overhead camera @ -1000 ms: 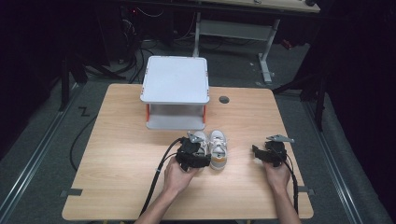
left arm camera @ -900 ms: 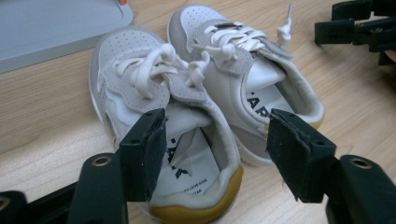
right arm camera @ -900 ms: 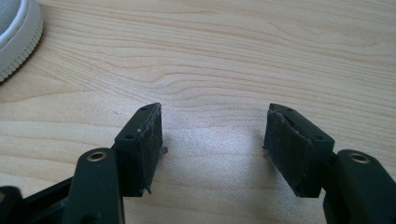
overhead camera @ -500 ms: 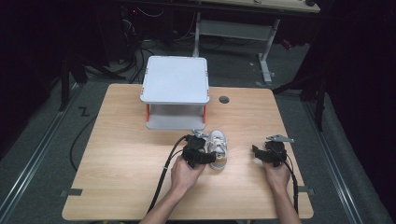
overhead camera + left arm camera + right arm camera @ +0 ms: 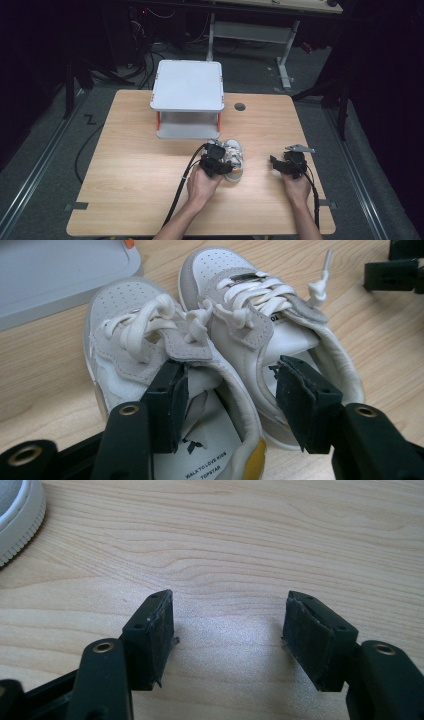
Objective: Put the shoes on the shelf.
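The left gripper (image 5: 227, 400) gapes wide, one jaw inside each small white sneaker (image 5: 260, 330). The right gripper (image 5: 227, 640) hangs released over bare table (image 5: 240, 545), apart.

Each black tool (image 5: 216, 165) has screw-holed jaws, worn dark pads and a trailing black cable.
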The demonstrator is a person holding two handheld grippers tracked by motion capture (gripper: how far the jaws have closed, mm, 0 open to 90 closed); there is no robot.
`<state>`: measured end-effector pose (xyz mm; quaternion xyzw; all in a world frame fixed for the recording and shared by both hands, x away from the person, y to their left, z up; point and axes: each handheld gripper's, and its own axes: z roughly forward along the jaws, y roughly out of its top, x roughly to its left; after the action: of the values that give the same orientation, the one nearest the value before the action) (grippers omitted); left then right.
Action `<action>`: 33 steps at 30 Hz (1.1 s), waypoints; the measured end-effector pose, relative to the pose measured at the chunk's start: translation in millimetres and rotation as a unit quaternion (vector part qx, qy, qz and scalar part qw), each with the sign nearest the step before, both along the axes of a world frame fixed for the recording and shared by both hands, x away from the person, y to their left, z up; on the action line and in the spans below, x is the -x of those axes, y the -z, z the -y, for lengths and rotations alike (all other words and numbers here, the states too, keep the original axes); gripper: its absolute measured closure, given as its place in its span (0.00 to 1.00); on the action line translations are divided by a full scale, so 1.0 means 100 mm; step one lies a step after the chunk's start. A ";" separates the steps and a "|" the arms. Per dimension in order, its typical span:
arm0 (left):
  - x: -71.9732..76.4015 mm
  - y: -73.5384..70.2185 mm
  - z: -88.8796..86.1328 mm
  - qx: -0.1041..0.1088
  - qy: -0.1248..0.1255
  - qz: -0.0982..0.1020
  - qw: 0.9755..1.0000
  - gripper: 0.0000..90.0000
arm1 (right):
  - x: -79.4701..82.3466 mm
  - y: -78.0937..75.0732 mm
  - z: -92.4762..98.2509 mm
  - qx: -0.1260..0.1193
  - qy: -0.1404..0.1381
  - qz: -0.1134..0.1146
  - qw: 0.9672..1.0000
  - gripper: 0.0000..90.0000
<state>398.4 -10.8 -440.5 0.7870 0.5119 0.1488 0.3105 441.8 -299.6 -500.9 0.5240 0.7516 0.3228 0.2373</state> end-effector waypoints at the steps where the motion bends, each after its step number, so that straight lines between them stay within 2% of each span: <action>1: -0.01 0.00 0.02 -0.010 0.001 0.001 1.000 0.53 | 0.00 0.00 0.00 0.000 0.000 0.000 1.000 0.41; 5: -0.03 0.01 0.09 -0.037 0.000 0.004 0.999 0.52 | 0.00 0.00 0.00 0.000 0.000 0.000 1.000 0.41; 8: -0.05 0.03 0.11 -0.042 0.000 0.003 0.999 0.54 | 0.00 0.00 0.00 0.000 0.000 0.000 1.000 0.41; 10: -0.06 0.05 0.12 -0.034 0.004 -0.003 0.999 0.60 | 0.00 0.00 0.00 0.001 0.000 0.000 1.000 0.41; 11: -0.08 0.07 0.11 -0.017 0.018 -0.009 1.000 0.63 | 0.00 0.00 0.00 0.001 0.000 0.000 1.000 0.41; 12: -0.12 0.10 0.10 -0.005 0.017 -0.024 1.000 0.70 | 0.00 0.00 0.00 0.001 0.000 0.000 1.000 0.41; 13: -0.13 0.10 0.09 -0.003 0.017 -0.027 0.999 0.71 | 0.00 0.00 0.00 0.001 0.000 0.000 1.000 0.41; 16: -0.10 0.10 0.10 -0.013 0.020 -0.010 1.000 0.73 | 0.00 0.00 0.00 0.001 0.000 0.000 1.000 0.41; 22: -0.08 0.11 0.07 0.004 0.019 -0.007 1.000 0.80 | 0.00 0.00 0.00 0.001 -0.001 0.000 1.000 0.41; 24: -0.07 0.12 0.04 0.015 0.012 -0.007 1.000 0.82 | 0.00 0.00 0.00 0.001 0.000 0.000 1.000 0.41; 28: -0.06 0.11 0.00 0.015 0.013 0.000 1.000 0.88 | 0.00 0.00 0.00 0.001 0.000 0.000 1.000 0.41; 33: -0.05 0.10 -0.07 0.024 0.022 0.000 0.999 0.89 | 0.00 0.00 0.00 0.001 -0.001 0.000 1.000 0.41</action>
<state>403.6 -3.8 -450.9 0.7907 0.4976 0.1298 0.3323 441.7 -299.6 -500.9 0.5234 0.7522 0.3224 0.2373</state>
